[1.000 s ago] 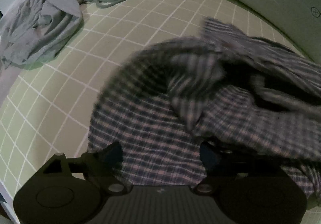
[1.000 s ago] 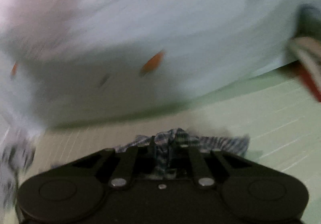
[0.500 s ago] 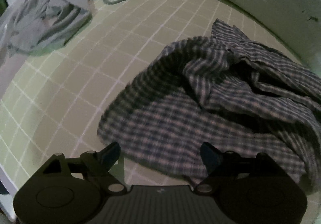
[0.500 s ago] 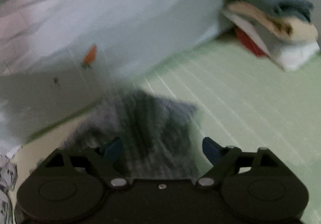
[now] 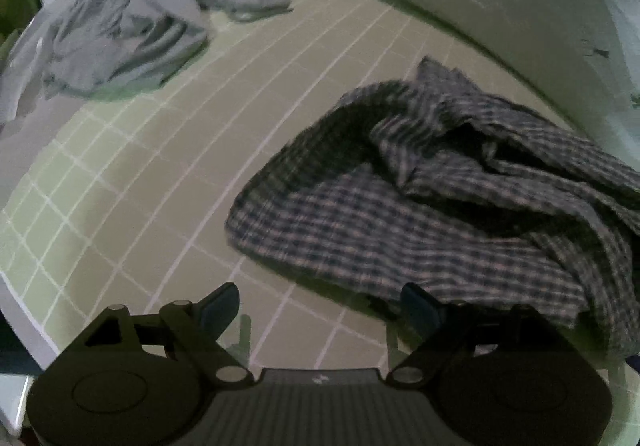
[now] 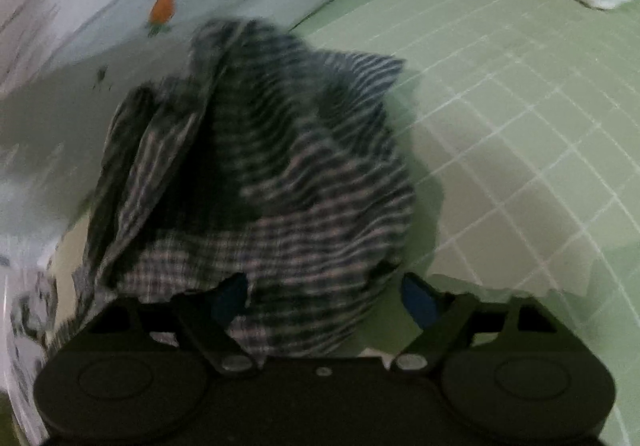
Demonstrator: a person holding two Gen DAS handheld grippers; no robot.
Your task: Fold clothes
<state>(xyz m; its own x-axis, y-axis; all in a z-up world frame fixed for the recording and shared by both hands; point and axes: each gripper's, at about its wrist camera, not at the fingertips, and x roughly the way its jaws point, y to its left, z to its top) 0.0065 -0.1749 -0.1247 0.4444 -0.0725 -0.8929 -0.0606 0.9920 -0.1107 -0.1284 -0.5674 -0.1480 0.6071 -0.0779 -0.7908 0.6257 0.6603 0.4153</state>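
The plaid shirt (image 5: 420, 214) lies in a crumpled heap on the green gridded surface (image 5: 168, 182), not folded: its layers are bunched and ridged, with dark hollows between them. From the left claw (image 5: 320, 310) it sits ahead and to the right, its near hem just beyond the right fingertip. The left claw is spread wide and holds nothing. The right claw (image 6: 326, 296) is also spread wide, with the shirt (image 6: 272, 166) heaped right in front of it and cloth lying between its fingertips; no grip shows, since the fingers stand well apart.

Judging by the heap, the work in hand is spreading the shirt flat. To do that well, each claw should take one single layer at an edge or corner, not a bundle, then draw the two points apart and lay the cloth smooth along the grid lines.

A grey garment (image 5: 132, 26) lies rumpled far ahead and left of the left claw.
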